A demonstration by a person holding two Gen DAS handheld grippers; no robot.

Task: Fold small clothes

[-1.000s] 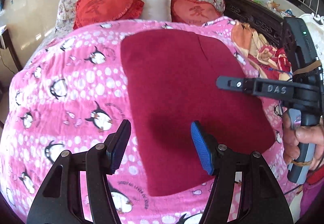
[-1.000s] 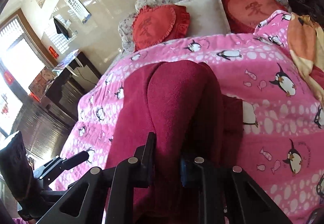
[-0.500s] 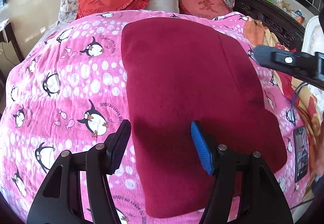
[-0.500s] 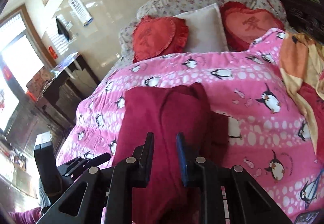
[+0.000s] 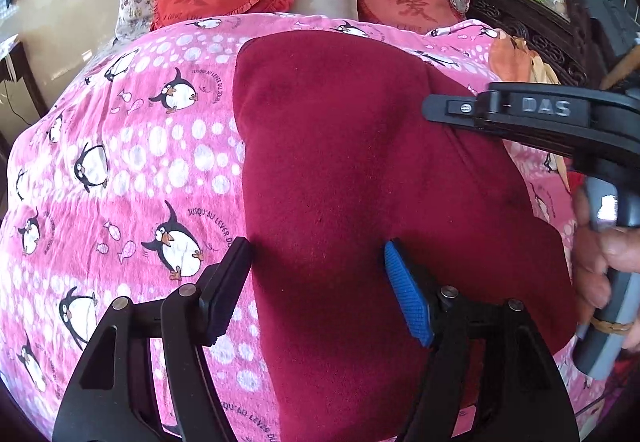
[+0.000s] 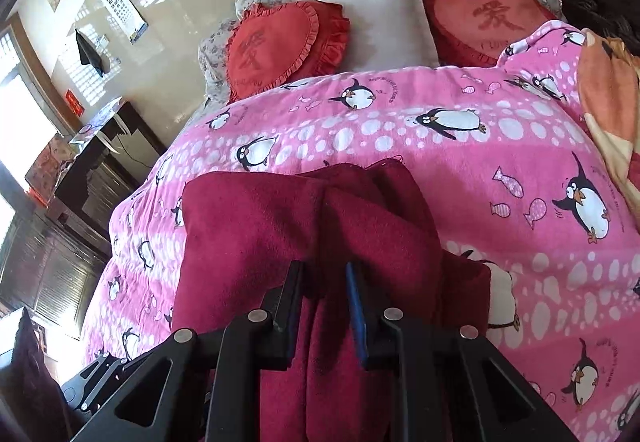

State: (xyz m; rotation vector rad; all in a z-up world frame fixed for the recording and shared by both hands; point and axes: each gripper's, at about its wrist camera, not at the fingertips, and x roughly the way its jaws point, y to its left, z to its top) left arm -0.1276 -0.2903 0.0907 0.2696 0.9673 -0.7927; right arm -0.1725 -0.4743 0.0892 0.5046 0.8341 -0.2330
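Dark red fleece garment [image 5: 360,170] looked soft, limp, light. My right gripper [image 6: 325,284] pinched raised fold; left gripper [image 5: 316,282] gaped wide, empty. I judged edges best hold.

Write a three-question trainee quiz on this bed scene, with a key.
1. True or false: the left gripper is clamped on the red garment.
2. What does the right gripper hold? A) a pillow B) a raised fold of the red garment C) nothing
3. Fill in: the blanket under the garment is pink, printed with ____.

Key: 1 false, its jaws stand wide open above the cloth; 2 B; 3 penguins.
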